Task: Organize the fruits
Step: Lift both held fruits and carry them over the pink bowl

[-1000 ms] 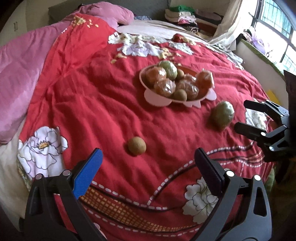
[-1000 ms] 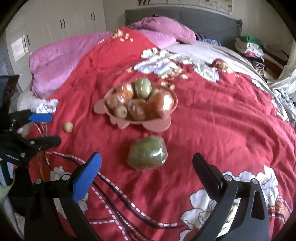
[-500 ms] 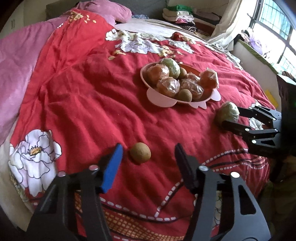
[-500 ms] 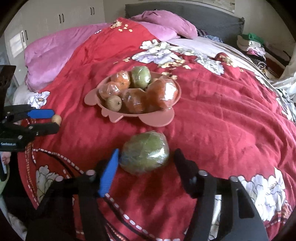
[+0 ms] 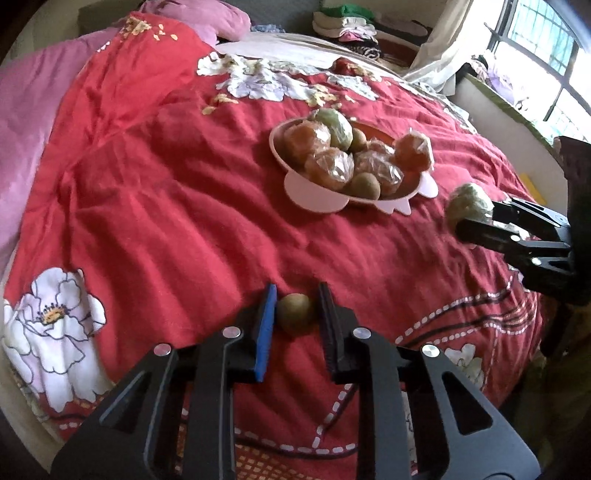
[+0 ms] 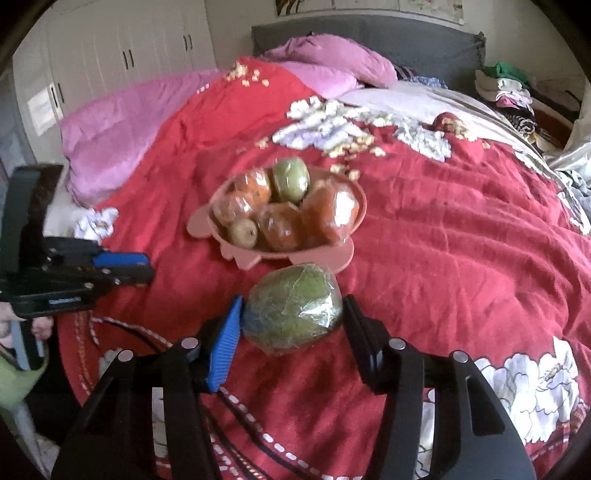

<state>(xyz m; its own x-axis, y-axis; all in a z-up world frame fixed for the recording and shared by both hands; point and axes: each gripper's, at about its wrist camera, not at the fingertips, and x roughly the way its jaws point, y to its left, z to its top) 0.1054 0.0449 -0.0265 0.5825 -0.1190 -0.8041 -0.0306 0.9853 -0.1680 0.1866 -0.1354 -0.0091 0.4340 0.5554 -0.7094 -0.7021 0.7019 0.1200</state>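
A small brown fruit [image 5: 295,314] lies on the red bedspread [image 5: 166,221], and my left gripper [image 5: 297,291] is shut on it, one pad against each side. A larger green fruit in clear wrap [image 6: 291,314] sits just in front of the pink bowl [image 6: 277,254]. The jaws of my right gripper [image 6: 293,301] are closing around it, and both pads touch its sides. The bowl [image 5: 314,199] holds several wrapped orange and green fruits. Each gripper shows in the other's view: the right gripper [image 5: 476,218] at the right, the left gripper [image 6: 147,266] at the left.
A pink quilt [image 6: 122,136] is bunched at the far left of the bed, near white wardrobes [image 6: 122,51]. Folded clothes [image 5: 351,22] are stacked beyond the bed. A window [image 5: 546,55] and a ledge stand at the right. The bed's near edge runs below both grippers.
Both grippers closed from wide open. The left one came forward around the small brown fruit and shut on it. The right one came forward and closed onto the wrapped green fruit.
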